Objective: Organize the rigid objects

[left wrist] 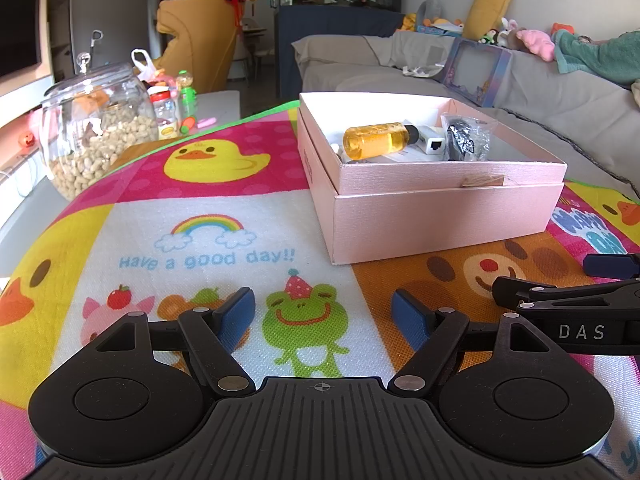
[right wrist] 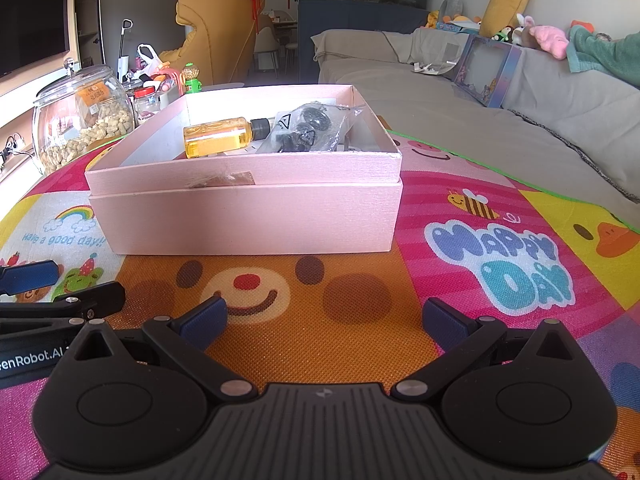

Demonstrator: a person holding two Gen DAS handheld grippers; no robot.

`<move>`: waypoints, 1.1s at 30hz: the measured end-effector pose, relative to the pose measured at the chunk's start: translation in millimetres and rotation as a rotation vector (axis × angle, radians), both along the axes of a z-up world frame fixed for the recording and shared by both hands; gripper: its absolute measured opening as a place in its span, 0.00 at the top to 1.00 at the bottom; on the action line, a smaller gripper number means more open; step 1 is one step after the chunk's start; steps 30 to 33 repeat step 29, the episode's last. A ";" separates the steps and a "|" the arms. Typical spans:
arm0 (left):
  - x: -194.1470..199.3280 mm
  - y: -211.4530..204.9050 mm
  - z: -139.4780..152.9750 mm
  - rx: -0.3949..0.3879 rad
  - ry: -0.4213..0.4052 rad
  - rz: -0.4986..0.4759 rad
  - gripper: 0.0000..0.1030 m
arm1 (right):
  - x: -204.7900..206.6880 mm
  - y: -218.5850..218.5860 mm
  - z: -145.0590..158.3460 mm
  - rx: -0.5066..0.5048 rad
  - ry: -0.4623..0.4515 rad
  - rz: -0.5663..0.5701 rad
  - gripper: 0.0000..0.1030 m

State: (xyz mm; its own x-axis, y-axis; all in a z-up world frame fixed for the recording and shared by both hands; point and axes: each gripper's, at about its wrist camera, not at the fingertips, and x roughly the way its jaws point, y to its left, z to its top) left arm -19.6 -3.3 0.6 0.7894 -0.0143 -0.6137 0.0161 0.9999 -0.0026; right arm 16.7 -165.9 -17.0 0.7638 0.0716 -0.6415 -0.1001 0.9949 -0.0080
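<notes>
Lettering on the cartoon play mat [left wrist: 224, 216] reads "Have a good day!!", and the right wrist view adds "HAPPY DAY". The left gripper [left wrist: 323, 316] and right gripper [right wrist: 324, 320] rest low over the mat, fingers spread wide and holding nothing. Ahead on the mat stands the pink box [right wrist: 244, 216], containing an amber liquid bottle [right wrist: 218, 136] and a clear bag of black parts [right wrist: 308, 128]. Only the left view shows the white network adapter [left wrist: 434, 140] beside them. The peanut jar's [right wrist: 80, 116] orange label is unreadable.
</notes>
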 end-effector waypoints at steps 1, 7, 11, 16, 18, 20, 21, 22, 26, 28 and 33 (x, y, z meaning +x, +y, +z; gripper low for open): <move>-0.2 0.1 -0.1 0.000 0.000 0.000 0.21 | 0.0 0.0 0.0 0.000 0.000 0.000 0.00; 0.0 -0.2 -0.3 0.002 0.000 0.000 0.21 | 0.2 0.1 -0.1 0.000 0.000 0.000 0.00; -0.3 -0.9 -0.4 0.001 -0.001 0.000 0.21 | 0.0 -0.1 -0.1 0.000 0.000 0.000 0.00; -0.1 -0.2 -0.6 0.000 0.000 0.000 0.21 | 0.1 -0.1 -0.1 0.000 0.000 0.000 0.00; -0.1 0.2 -0.6 -0.002 0.000 0.000 0.21 | 0.2 0.1 -0.1 0.000 0.000 0.000 0.00; -0.1 -2.4 -0.5 0.010 0.000 0.001 0.21 | 0.1 -0.1 -0.1 0.000 0.000 0.000 0.00; 0.1 -3.0 -0.5 0.013 0.001 0.002 0.20 | 0.2 0.0 -0.1 0.000 0.000 0.000 0.00; -0.1 -2.6 -0.6 0.010 0.001 0.002 0.20 | -0.2 -0.1 0.0 0.000 0.000 0.000 0.00; -0.3 2.0 -0.3 -0.024 0.001 -0.004 0.21 | 1.2 0.6 0.0 -0.001 0.000 0.000 0.00; -0.9 1.7 -0.5 -0.022 0.000 -0.005 0.21 | 0.9 0.3 -0.2 0.000 -0.001 0.000 0.00; -0.7 1.5 -0.6 -0.021 0.001 -0.005 0.21 | 1.0 0.3 -0.2 -0.001 0.000 0.000 0.00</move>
